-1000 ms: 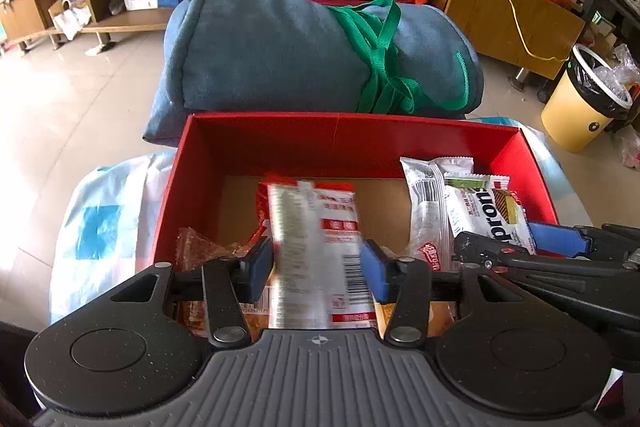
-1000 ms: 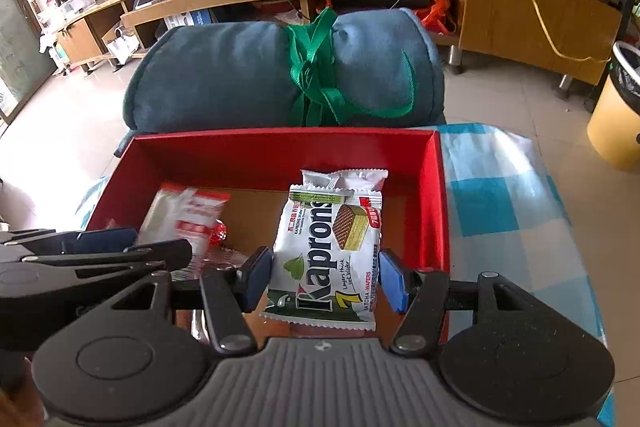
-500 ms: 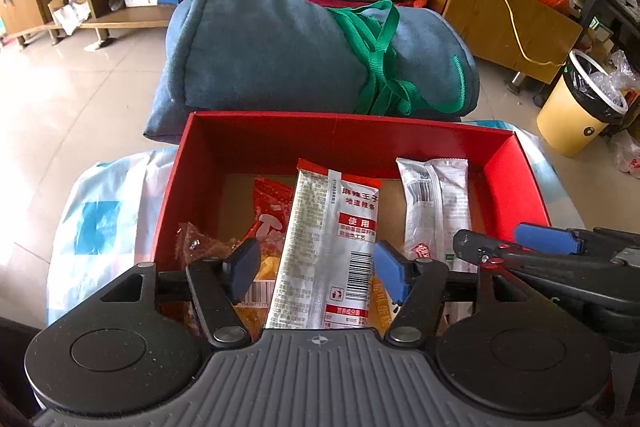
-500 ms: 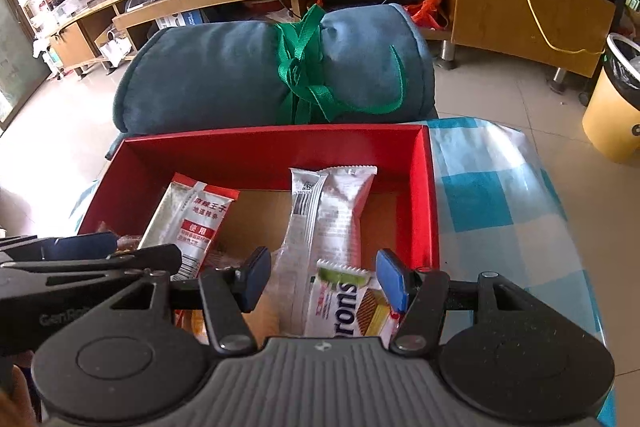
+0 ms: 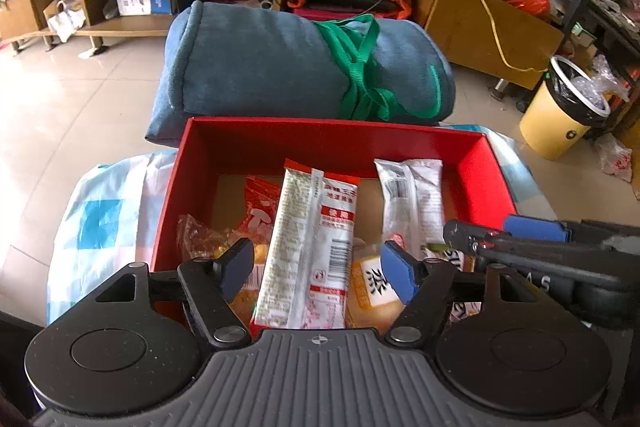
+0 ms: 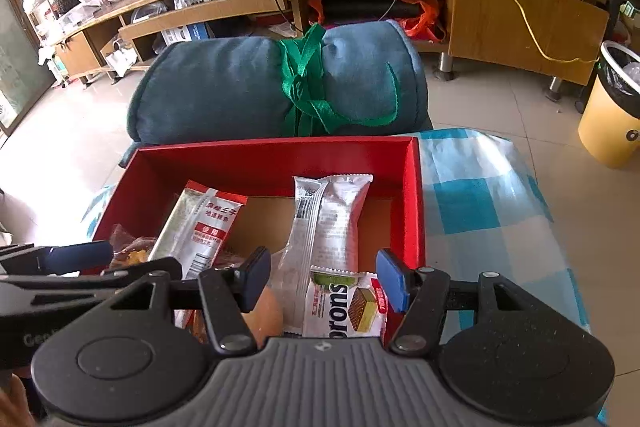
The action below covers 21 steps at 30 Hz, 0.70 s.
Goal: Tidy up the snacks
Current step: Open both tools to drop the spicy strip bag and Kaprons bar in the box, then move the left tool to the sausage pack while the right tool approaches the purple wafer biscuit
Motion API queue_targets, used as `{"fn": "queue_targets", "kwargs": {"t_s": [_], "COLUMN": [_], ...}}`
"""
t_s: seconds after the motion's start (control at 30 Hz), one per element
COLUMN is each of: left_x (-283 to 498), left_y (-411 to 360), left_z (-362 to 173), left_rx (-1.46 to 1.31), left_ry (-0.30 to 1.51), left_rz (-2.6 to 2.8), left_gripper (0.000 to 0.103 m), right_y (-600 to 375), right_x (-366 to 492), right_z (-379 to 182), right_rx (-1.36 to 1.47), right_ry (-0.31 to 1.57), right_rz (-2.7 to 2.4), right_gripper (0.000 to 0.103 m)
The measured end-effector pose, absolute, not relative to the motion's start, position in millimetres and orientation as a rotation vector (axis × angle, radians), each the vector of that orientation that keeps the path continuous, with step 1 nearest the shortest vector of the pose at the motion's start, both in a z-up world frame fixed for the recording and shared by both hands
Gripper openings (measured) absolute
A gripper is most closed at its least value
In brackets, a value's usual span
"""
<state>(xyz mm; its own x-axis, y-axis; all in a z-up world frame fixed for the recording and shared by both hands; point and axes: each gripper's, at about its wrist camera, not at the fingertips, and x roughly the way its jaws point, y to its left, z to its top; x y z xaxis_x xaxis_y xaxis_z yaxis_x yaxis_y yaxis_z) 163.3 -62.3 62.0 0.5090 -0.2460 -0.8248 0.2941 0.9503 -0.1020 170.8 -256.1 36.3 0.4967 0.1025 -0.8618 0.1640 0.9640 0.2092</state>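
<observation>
Hovering over the red box (image 5: 332,143), the left claw (image 5: 318,269) is opening, its blue pads (image 5: 396,271) clear of the white-and-red packet (image 5: 316,239) that lies between them inside the box. The right claw (image 6: 324,281) hangs over the box's right end with jaws apart, pads not pressing the green wafer packet (image 6: 348,311) lying below. A silver packet (image 6: 328,223) lies lengthwise in the box beside the white-and-red one. Behind the box sits a rolled blue blanket (image 5: 280,67) tied with a green strap (image 5: 360,75).
</observation>
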Motion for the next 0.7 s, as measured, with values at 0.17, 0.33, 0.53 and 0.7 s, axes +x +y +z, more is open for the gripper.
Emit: {"fn": "queue_targets", "kwargs": {"t_s": [0.17, 0.33, 0.53, 0.7], "left_x": [144.9, 120.3, 88.9, 67.7], "left_y": [-60.2, -51.5, -40.5, -34.4], "left_z": [67.0, 62.5, 40.4, 20.5], "left_rx": [0.074, 0.059, 0.028, 0.011], "left_ry": [0.969, 1.014, 1.120, 1.186], "left_rz": [-0.350, -0.397, -0.435, -0.421], "left_gripper": [0.079, 0.081, 0.082, 0.085], "right_y": [-255.7, -255.0, -263.1, -262.2], "right_x": [156.0, 138.0, 110.2, 87.3], "right_z": [43.8, 51.8, 54.9, 55.9], "right_rx": [0.265, 0.247, 0.310, 0.299], "right_ry": [1.047, 1.051, 1.072, 1.079], "right_rz": [-0.040, -0.033, -0.024, -0.017], "right_gripper": [0.054, 0.054, 0.054, 0.055]}}
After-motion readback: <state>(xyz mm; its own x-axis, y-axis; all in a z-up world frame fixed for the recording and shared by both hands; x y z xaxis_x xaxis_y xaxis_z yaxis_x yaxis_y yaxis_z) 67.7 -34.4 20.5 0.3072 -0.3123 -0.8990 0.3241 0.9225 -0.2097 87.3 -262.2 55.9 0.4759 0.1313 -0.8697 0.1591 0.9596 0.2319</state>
